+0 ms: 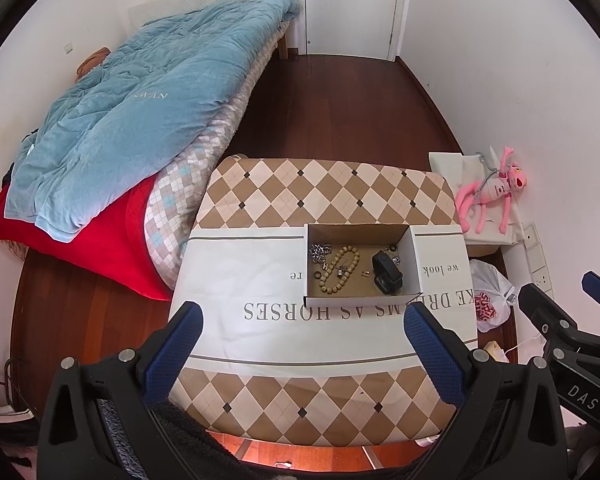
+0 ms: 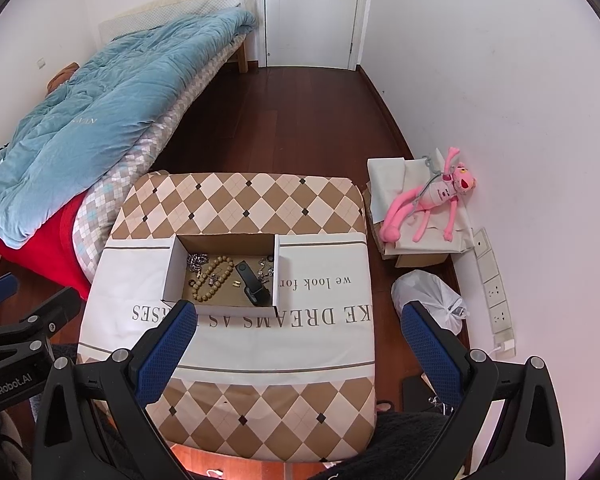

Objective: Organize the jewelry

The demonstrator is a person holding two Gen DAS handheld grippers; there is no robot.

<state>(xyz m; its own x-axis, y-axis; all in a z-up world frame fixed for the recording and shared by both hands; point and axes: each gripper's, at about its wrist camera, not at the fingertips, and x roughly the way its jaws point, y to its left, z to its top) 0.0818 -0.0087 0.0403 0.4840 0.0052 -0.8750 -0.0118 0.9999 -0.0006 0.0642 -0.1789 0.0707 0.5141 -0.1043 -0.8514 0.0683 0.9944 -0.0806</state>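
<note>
An open cardboard box [image 1: 416, 248] [image 2: 172, 268] sits on the table's white cloth. Inside lie a wooden bead bracelet [image 1: 342, 266] [image 2: 214, 276], a silver chain [image 1: 319, 251] [image 2: 197, 261], a black watch [image 1: 386, 272] [image 2: 252, 282], small rings and earrings. My left gripper [image 1: 302, 328] is open and empty, held above the table's near edge, short of the box. My right gripper [image 2: 298, 326] is open and empty, near the box's front right. Each gripper shows at the edge of the other's view.
The small table [image 1: 300, 184] has a checked cover and a printed white cloth [image 1: 228, 272]. A bed with a blue quilt [image 1: 140, 100] stands left. A pink plush toy [image 2: 432, 196], a plastic bag [image 2: 428, 296] and a power strip [image 2: 496, 292] lie on the right floor.
</note>
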